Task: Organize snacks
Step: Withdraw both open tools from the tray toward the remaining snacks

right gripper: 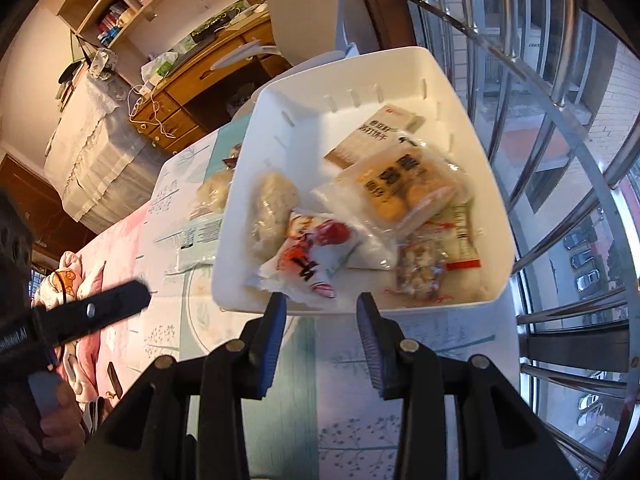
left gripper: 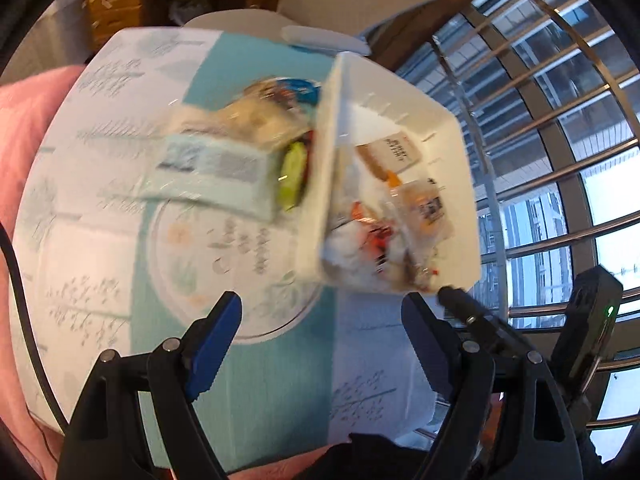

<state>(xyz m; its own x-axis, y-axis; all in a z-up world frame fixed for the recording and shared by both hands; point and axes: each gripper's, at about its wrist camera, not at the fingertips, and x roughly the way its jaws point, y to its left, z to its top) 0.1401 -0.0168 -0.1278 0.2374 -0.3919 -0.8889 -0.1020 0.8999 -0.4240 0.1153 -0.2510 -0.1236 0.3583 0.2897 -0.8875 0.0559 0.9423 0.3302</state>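
Snacks (left gripper: pixel 256 144) lie loose on the table just left of the white bin (right gripper: pixel 432 80), so the left gripper (left gripper: pixel 320 320), spread and empty, should pinch one packet squarely, while the right gripper (right gripper: pixel 322 316), half spread with nothing between its pads, hovers at the bin's near rim.

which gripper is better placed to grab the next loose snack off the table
Left, probably. The left gripper is open, empty, over the table beside the snack pile. The right gripper sits at the white bin rim.
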